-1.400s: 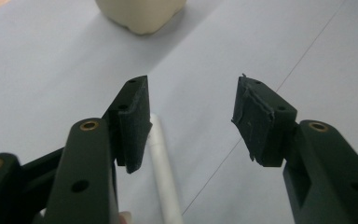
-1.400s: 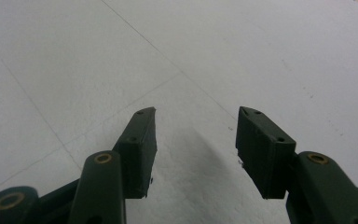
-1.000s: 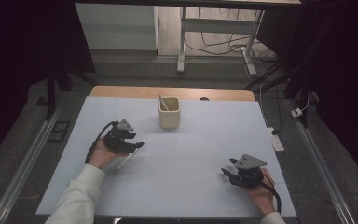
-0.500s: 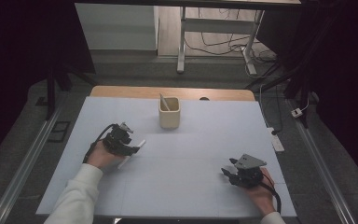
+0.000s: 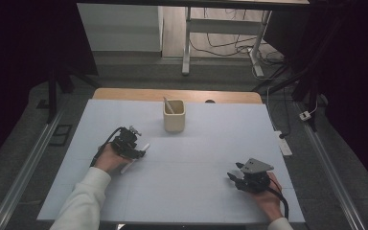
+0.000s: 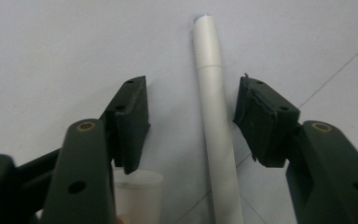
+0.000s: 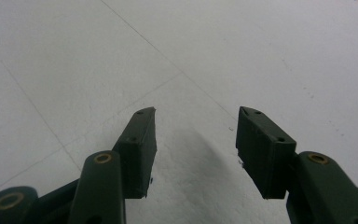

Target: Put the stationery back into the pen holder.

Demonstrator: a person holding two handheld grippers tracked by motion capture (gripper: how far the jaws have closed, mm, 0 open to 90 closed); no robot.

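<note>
A white pen [image 6: 212, 126] lies on the pale table [image 5: 196, 158], with its tip [image 5: 144, 146] poking out past my left gripper [image 5: 135, 152]. That gripper points down over the pen. In the left gripper view its jaws [image 6: 193, 112] stand on either side of the barrel, with a gap on both sides, so it is open. A short white cylinder end [image 6: 137, 196] shows under the left jaw. My right gripper [image 5: 237, 178] rests near the front right of the table, open [image 7: 196, 135], with bare table between its fingers.
A beige cup [image 5: 174, 120] with a thin stick [image 5: 167, 104] leaning in it stands at the back middle of the table. A wooden strip [image 5: 124, 94] runs along the far edge. Beyond the table, cables and table legs lie on the floor.
My left hand has come down a little and drawn slightly nearer to the person, over the pen. The right hand has kept still.
</note>
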